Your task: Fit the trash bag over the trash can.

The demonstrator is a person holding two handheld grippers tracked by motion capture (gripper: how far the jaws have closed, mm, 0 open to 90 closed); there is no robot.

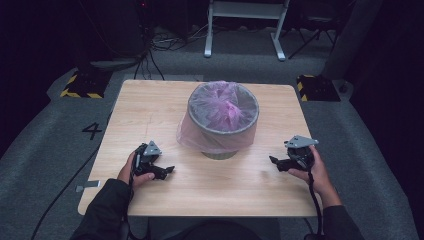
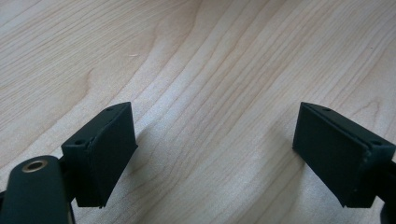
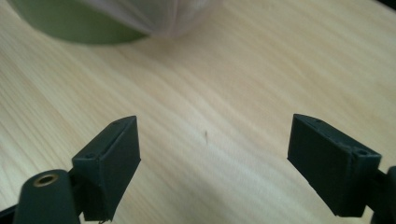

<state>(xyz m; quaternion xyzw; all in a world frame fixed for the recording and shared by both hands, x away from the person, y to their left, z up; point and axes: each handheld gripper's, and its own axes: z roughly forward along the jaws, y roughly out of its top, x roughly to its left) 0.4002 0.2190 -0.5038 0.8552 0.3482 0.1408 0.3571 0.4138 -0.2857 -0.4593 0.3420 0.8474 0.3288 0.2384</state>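
A grey round bin [image 1: 223, 131] lined with a pink translucent plastic bag [image 1: 222, 105] stands at the middle of the wooden table [image 1: 150, 105]. The bag's edge is folded down over the rim. My left gripper [image 1: 169, 171] rests on the table near the front left, open, with bare wood between its jaws [image 2: 212, 140]. My right gripper [image 1: 272, 161] sits at the front right, open too, pointing toward the bin; the bin's base [image 3: 74, 25] and the bag's hem [image 3: 154, 16] show at the top of the right gripper view, well beyond the gripper's tips [image 3: 212, 149].
The table stands on grey carpet. A white desk frame [image 1: 245, 25] and cables lie on the floor behind it. Yellow-and-black striped blocks [image 1: 82, 84] sit off both far corners. A cable trails from each gripper over the front edge.
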